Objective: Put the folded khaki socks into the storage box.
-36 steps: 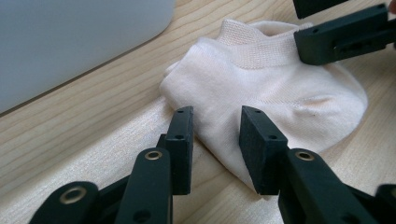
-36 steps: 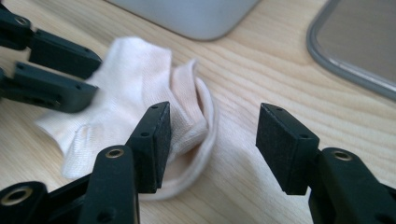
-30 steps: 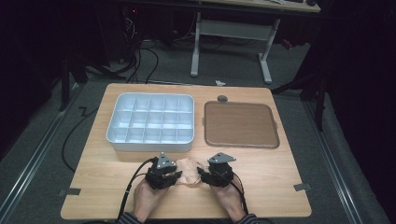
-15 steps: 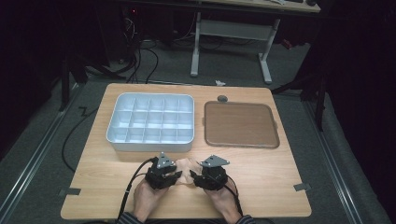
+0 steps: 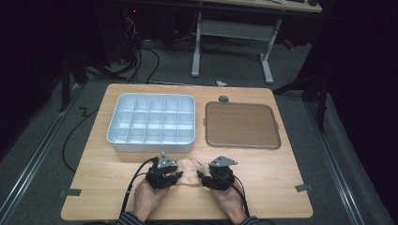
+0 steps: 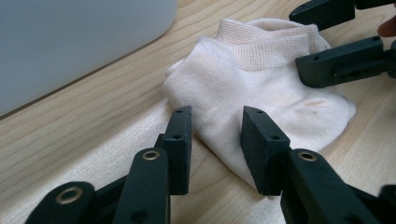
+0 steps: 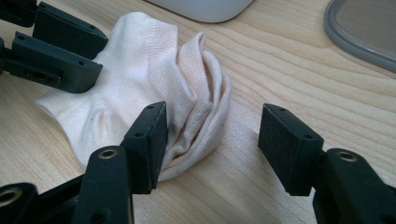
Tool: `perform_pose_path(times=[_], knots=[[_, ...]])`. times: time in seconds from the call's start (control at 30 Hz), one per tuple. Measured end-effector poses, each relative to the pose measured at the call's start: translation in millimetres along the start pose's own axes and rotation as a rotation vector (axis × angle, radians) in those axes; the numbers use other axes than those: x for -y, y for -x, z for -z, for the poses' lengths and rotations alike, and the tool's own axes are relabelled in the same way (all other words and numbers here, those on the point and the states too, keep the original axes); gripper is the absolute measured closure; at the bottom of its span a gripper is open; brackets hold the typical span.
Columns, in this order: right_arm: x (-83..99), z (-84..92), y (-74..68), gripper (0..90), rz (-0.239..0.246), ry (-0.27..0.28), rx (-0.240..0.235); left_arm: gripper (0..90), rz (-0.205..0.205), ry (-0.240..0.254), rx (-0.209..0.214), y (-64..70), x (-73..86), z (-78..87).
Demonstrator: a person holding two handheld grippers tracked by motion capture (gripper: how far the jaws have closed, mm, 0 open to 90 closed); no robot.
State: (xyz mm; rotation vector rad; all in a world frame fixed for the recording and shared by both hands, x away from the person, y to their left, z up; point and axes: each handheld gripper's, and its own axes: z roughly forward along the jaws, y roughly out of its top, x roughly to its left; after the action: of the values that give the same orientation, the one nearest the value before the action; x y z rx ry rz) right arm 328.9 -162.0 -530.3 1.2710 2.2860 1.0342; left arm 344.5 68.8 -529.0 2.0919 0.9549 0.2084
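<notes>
My right claw (image 7: 212, 144) shifted in toward sock (image 7: 140, 88), spread, nothing pinched; left claw (image 6: 215, 140) half-spread over sock edge, no grip – sock ready for pickup

sock (image 5: 187, 169): in the high view too small to show folds; both ends covered by the hand-held grippers
white tray (image 6: 70, 42): cut off by the left gripper view's top and left edges, blurred
brown tray (image 7: 369, 28): only a corner, cut by the right edge
</notes>
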Motion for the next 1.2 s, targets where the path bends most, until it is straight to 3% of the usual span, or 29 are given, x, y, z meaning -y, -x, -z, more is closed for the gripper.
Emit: perform_pose_path(times=[0.17, 0.33, 0.37, 0.47, 0.77, 0.93, 1.2], knots=[[-0.6, -0.9, 2.0, 43.7, 0.005, 0.002, -0.028, 54.7, 0.009, -0.014, -0.006, 0.4, -3.5, -1.8], [-0.8, 0.7, 2.9, 44.2, 0.015, 0.013, -0.029, 44.5, 0.049, -0.021, 0.005, -2.1, -5.1, -1.6], [-0.8, 2.0, 2.1, 44.8, 0.016, 0.019, -0.022, 43.6, 0.034, -0.022, 0.001, -4.2, -5.7, -0.6], [-1.4, 8.7, 2.1, 48.1, 0.010, 0.050, -0.016, 42.8, 0.011, -0.025, 0.003, -8.1, -9.0, 3.3], [-4.5, 27.8, 2.3, 63.1, 0.004, 0.081, -0.024, 41.5, 0.048, -0.008, 0.022, -17.4, -24.2, 6.0], [-8.3, 29.3, -9.4, 71.9, 0.034, 0.082, -0.062, 41.3, 0.065, -0.032, 0.019, -20.9, -26.8, 1.0], [-11.1, 20.7, -27.0, 77.1, 0.070, 0.064, -0.113, 42.5, 0.106, -0.048, 0.026, -23.5, -25.0, -6.8]])
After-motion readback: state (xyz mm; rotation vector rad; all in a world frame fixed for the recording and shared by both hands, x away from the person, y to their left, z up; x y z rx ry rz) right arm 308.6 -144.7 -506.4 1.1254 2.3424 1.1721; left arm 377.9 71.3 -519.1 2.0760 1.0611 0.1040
